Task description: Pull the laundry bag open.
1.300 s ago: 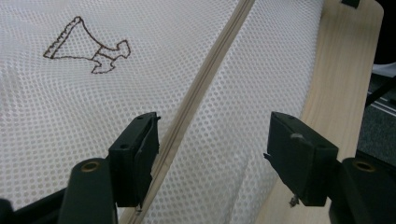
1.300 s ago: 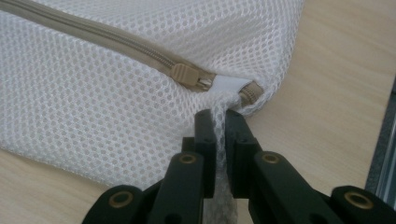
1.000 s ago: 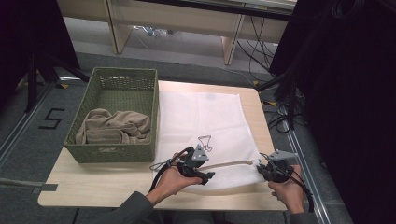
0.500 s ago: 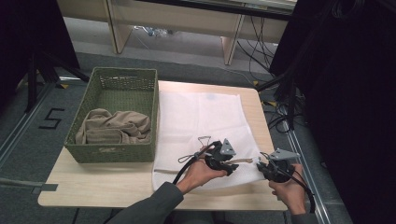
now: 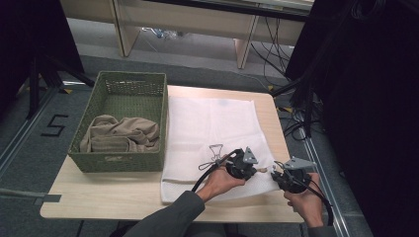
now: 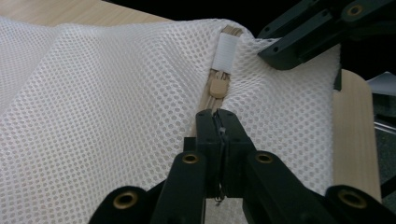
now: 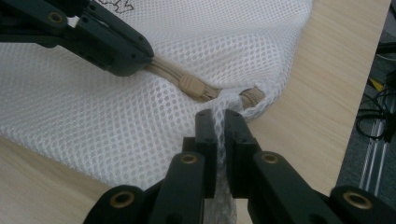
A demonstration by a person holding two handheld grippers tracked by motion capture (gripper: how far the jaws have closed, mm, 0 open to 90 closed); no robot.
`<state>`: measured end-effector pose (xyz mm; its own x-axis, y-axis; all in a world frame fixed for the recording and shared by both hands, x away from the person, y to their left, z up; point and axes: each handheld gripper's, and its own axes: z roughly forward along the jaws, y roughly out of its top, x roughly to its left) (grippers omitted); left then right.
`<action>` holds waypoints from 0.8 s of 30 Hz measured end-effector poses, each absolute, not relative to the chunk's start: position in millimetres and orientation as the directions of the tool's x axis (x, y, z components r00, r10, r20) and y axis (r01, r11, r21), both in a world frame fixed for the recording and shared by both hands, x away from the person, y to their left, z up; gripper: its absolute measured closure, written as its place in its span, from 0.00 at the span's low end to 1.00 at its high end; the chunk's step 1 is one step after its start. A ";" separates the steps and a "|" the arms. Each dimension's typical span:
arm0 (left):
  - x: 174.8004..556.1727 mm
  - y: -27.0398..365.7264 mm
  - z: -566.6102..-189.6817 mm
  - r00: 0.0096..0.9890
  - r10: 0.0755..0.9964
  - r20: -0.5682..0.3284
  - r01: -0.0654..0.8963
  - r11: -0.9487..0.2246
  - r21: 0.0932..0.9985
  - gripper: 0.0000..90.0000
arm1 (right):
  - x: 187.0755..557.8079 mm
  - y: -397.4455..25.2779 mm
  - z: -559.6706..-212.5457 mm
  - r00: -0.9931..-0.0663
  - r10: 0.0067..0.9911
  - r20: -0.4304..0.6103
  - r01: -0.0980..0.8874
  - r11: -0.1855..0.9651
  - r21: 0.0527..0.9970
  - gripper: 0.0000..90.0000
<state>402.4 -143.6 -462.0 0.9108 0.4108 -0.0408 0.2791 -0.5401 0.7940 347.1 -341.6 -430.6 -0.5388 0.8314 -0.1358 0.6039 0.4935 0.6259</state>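
At the near edge of the table (image 5: pixel 113 207), the right gripper (image 7: pixel 220 126) is pinched closed on a bunched corner of the white mesh laundry bag (image 5: pixel 217 128), just beside the zipper's end. Opposite it, the left gripper (image 6: pixel 219 128) is clamped tight on the tan zipper tape (image 6: pixel 208 100), a little short of the slider (image 6: pixel 217 87). The bag looks light, limp and stretchy; it will likely sag and wrinkle rather than resist, so holding the firmer zipper tape and the seamed corner seems wiser than the open mesh. Farther back on the bag lies a wire clip (image 5: pixel 216 149). Left of the bag stands a green woven basket (image 5: pixel 148 84) holding beige cloth (image 5: pixel 118 134).
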 end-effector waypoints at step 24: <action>413.5 -164.3 -470.0 0.910 0.414 -0.033 0.284 -0.563 0.776 0.79 | 346.8 -330.0 -419.8 -0.577 0.797 -0.176 0.544 0.536 0.646 0.96</action>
<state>413.5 -164.3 -470.0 0.9096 0.4142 -0.0328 0.2844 -0.5631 0.7759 346.8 -330.0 -419.8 -0.5774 0.7973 -0.1756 0.5440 0.5361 0.6455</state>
